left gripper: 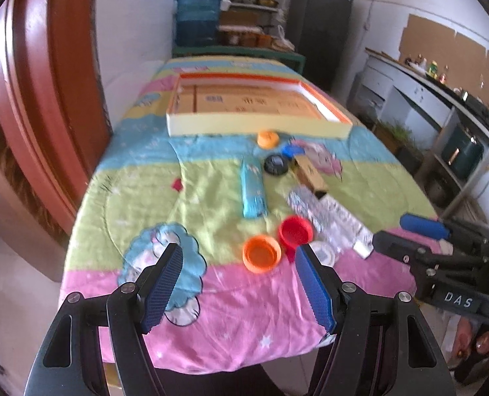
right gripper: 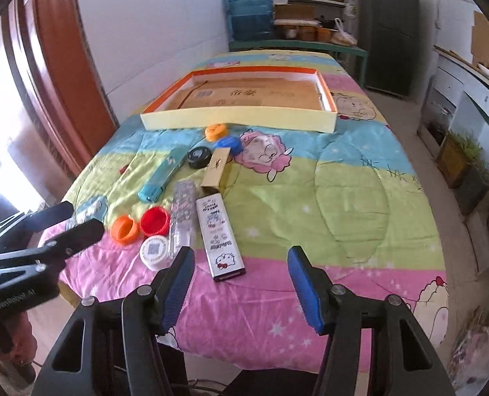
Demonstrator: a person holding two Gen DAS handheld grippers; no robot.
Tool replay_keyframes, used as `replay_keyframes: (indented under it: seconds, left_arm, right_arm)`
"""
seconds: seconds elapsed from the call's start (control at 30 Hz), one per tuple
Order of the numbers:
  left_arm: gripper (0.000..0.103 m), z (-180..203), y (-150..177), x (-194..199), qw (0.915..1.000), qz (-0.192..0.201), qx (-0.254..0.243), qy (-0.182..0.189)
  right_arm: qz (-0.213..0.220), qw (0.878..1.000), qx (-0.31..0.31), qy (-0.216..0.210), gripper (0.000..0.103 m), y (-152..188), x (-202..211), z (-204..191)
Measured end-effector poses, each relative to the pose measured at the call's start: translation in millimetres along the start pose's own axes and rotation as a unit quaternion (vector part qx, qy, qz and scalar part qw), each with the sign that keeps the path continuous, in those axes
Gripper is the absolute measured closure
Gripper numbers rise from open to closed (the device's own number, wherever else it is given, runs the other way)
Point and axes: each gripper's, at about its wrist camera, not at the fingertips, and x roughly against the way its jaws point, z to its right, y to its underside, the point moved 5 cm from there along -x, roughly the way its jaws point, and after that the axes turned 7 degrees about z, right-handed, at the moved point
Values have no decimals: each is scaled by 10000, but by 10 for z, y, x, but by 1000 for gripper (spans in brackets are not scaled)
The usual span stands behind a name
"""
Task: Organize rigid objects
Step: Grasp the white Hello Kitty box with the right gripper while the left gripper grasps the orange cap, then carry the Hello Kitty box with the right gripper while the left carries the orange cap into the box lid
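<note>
Here, one surface (right gripper: 343,198) under a cartoon-print quilt in pink, green and blue bands. Room, left to right: red-brown door (right gripper: 63,66), white wall, blue water jug (right gripper: 249,10), cluttered shelves (right gripper: 310,3), dark refrigerator (right gripper: 392,29), grey counter (left gripper: 419,92) along the right wall.

On the surface: shallow open box (right gripper: 237,117) with orange rim at the far end; just before it an orange cap (right gripper: 216,131), blue cap (right gripper: 230,143), black disc (right gripper: 197,156); teal case (right gripper: 163,175), tan carton (right gripper: 215,173); nearer, an orange cup (right gripper: 124,227) beside a red cup (right gripper: 154,220), white lid (right gripper: 153,251), clear patterned tube (right gripper: 181,217), cartoon-printed tin (right gripper: 219,239).

Left claw (left gripper: 239,287): released, empty, over the near edge. Right claw (right gripper: 241,288): released, empty.
</note>
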Motion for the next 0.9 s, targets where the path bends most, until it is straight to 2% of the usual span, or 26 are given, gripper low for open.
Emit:
replay_keyframes:
  seconds: [0.2,0.33,0.4,0.7,0.8,0.9]
  left_arm:
    - [31,40,98,-235,9996,-239,-114,84]
    - [37,74,105,-342,9994,-274,-192,61]
    - [40,71,108,-357,9994,-256,-235,30]
    - [72,31,62,-393,9995,-167,-254,37]
    - [72,24,52,-396,9996,-139,-236,46]
    - [73,32,54,-393,9995,-107,-282,44]
  right_arm:
    - [-232,9996,177,1,44,75,-132,-48]
    - [-258,9993,281,-4,45,69,-187,-54]
    - [-273,9990,341,-12,50,66,-222,-57]
    - [-233,9976,645,-118,68,-2,-367,-127]
    - [-197,9969,746,-165,76,-32,-410,-182]
    - [-169,9966,778,-211,78,-54,-442,-221]
